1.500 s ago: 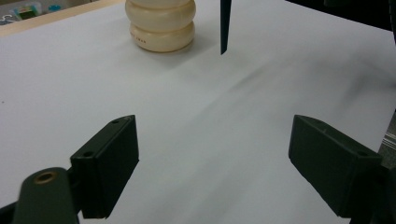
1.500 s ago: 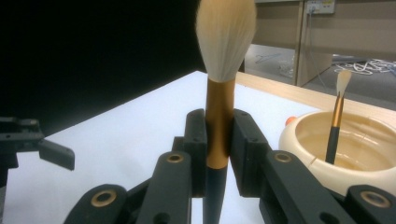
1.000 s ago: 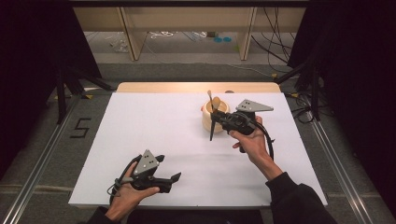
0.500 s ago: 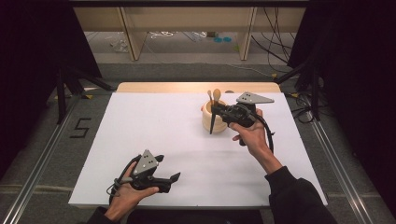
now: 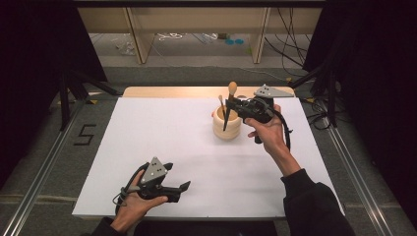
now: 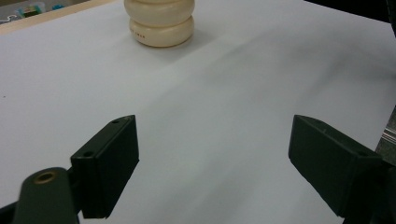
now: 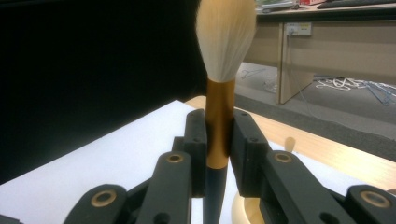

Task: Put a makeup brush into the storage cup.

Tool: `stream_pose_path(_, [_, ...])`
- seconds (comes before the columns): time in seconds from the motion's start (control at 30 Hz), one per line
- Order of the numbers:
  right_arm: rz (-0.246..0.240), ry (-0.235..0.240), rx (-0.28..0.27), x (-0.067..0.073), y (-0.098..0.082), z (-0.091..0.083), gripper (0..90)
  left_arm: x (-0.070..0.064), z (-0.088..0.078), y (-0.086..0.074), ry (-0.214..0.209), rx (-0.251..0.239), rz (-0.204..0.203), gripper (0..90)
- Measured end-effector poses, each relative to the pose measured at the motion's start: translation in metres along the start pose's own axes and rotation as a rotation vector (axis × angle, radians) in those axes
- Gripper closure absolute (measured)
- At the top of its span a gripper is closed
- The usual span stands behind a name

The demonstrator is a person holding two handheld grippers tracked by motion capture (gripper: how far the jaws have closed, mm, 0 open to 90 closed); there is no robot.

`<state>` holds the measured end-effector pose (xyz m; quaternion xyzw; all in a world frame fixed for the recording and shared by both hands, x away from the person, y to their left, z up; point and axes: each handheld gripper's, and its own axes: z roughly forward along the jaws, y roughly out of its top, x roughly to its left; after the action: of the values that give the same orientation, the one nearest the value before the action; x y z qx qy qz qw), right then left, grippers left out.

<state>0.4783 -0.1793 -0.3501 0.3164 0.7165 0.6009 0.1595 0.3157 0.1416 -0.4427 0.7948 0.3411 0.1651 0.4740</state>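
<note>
My right gripper point(image 5: 231, 105) is shut on a brush point(image 5: 232, 89) with pale bristles, a gold ferrule and a dark handle, held upright. In the right gripper view the pads point(image 7: 196, 140) clamp the brush point(image 7: 219, 107) at its ferrule. Its handle end hangs at the mouth of a cream ribbed holder point(image 5: 227, 129), whose rim point(image 7: 243, 207) lies just below my jaws. A thin wooden stick point(image 5: 221, 101) stands in the holder. My left gripper point(image 5: 178, 177) rests open near the front left of the white board point(image 5: 162, 132), holding nothing; the holder point(image 6: 161, 23) lies far ahead of the left gripper point(image 6: 212, 158).
A wooden table edge point(image 5: 187, 92) runs behind the white board. Metal rails point(image 5: 49, 162) flank the board on both sides. Dark stands and cables point(image 5: 314, 108) crowd the floor at the back right.
My right gripper has risen with the brush, drawing it up out of the holder. The left hand has stayed where it was.
</note>
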Motion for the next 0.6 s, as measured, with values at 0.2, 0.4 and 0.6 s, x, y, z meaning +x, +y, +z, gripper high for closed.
stream_pose_path(0.2, [0.004, -0.012, -0.011, -0.007, 0.004, 0.001, 78.1, 0.000, 0.000, 0.000, 0.002, 0.000, -0.003, 16.0])
stream_pose_path(0.4, [0.016, -0.035, -0.032, -0.012, 0.009, 0.002, 78.1, 0.000, 0.001, -0.001, 0.000, 0.003, -0.005, 16.0])
stream_pose_path(0.6, [0.029, -0.066, -0.059, -0.021, 0.015, 0.001, 78.1, 0.003, -0.001, -0.001, 0.000, 0.000, -0.002, 16.0])
